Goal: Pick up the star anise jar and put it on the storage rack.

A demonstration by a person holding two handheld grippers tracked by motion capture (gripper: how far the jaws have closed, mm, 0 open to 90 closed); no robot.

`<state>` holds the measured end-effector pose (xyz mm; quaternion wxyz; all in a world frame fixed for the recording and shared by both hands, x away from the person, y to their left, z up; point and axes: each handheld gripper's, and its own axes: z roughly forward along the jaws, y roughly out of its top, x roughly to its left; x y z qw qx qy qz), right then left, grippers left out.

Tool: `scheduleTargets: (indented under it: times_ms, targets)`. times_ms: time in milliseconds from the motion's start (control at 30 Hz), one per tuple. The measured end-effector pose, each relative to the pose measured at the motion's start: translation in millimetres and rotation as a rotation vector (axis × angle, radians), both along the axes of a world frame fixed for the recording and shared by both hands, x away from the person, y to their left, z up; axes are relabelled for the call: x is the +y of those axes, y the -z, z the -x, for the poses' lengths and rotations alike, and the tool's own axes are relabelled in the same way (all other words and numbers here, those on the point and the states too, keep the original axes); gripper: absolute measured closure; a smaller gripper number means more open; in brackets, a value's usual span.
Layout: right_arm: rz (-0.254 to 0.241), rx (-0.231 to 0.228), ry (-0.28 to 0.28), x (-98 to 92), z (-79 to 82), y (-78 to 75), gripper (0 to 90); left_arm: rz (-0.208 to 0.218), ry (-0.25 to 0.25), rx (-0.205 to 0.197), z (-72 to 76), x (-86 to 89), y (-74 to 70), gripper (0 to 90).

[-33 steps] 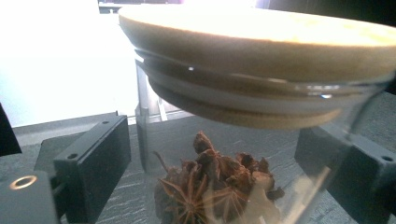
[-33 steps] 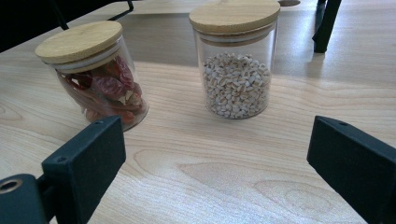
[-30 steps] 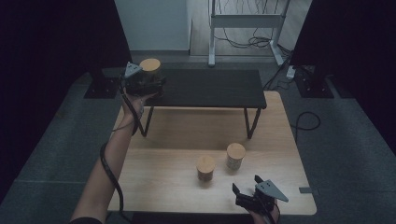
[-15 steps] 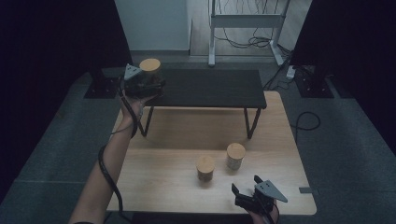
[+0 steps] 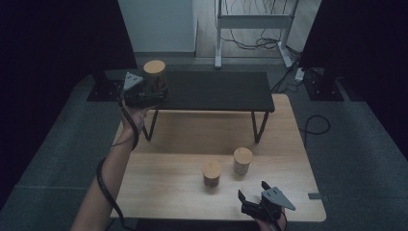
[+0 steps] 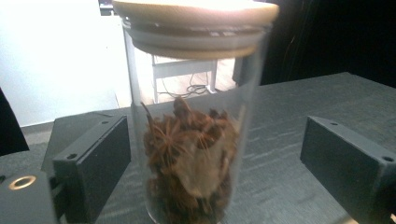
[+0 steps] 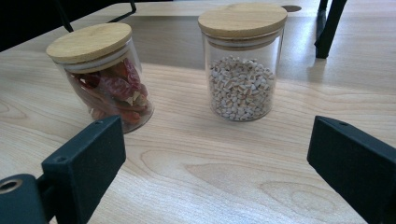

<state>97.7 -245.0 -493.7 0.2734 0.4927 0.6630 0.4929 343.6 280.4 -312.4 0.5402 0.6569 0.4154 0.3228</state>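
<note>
The left gripper is up at the far left, over the left end of the low black bench that stands on the light wooden tabletop. Between its two black jaws stands a tall clear glass jar with a round wooden lid and brown star-shaped spices inside. The jar stands upright on the dark top of the bench. The left jaw is just beside the glass, and I cannot tell if it touches. The right jaw is well apart from the jar, so the gripper is wide and does not squeeze it. The right gripper is low at the near edge of the tabletop, and its jaws are wide too, with nothing between them. In front of it stand two more jars with wooden lids, one with red dried chillies and one with small pale grains. They stand near each other, not touching
</note>
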Motion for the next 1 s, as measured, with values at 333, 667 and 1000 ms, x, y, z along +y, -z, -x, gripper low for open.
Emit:
scheduleTargets:
  times_ms: [333,667,1000]
  targets:
    - [0.008,0.000,-0.004,2.8,-0.1,0.0,3.9,0.000,0.019,-0.017,21.5,3.6,8.8,8.1]
    - [0.014,0.002,-0.004,4.6,-0.9,0.2,3.9,-0.011,0.025,0.000,43.9,2.1,15.0,8.5]
    - [0.016,0.003,-0.005,5.7,-0.9,0.4,3.9,0.019,0.032,0.011,62.9,7.0,27.5,9.2]
